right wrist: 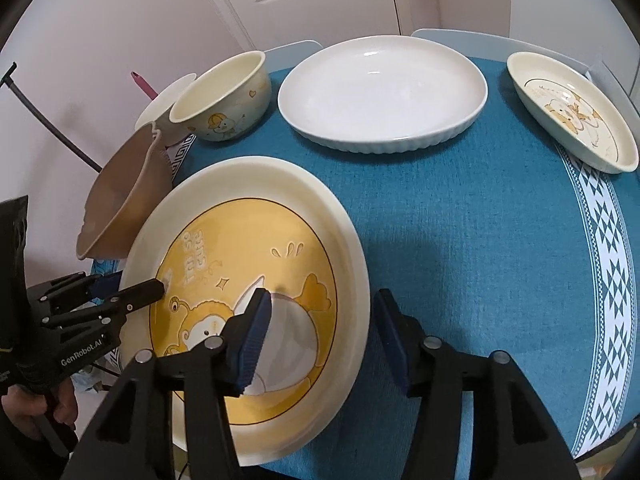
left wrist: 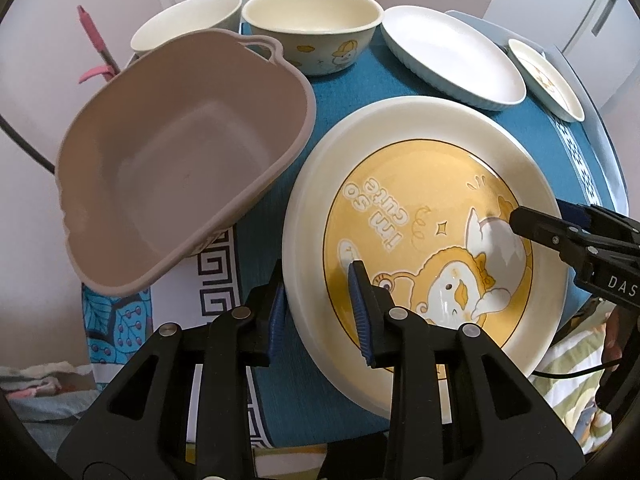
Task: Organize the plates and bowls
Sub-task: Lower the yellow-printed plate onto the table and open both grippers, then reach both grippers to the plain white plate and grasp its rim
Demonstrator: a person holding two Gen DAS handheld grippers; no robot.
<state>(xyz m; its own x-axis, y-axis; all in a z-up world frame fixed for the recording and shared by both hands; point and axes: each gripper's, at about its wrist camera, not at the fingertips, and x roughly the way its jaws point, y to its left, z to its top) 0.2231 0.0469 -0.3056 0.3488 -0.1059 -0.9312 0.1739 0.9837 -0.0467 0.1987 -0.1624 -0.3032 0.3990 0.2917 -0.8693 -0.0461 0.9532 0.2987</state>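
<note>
Left gripper [left wrist: 320, 308]: fingers stand part open and straddle the near rim of the yellow cartoon plate [left wrist: 420, 216], one pad outside the rim, one over the well; whether they press the rim cannot be told. Right gripper [right wrist: 320, 336]: fingers likewise part open astride the opposite rim of that plate, contact not confirmed.

The plate rests on the blue-clothed surface [right wrist: 460, 240], face up, seemingly tipped slightly. It is round, so no long axis; its printed lettering runs away from the left gripper, upside down in that view.

Relative to this plate: a taupe plastic basin [left wrist: 172, 184] sits just beside it, overhanging the surface edge, and holds nothing. Beyond stand a cartoon bowl [left wrist: 316, 28] and a plain cream bowl [left wrist: 188, 20], side by side. A white oval dish [right wrist: 384, 92] and a small cartoon oval dish [right wrist: 572, 112] lie well apart.

Judgement: nothing is stacked or binned; the task is at its first item.
</note>
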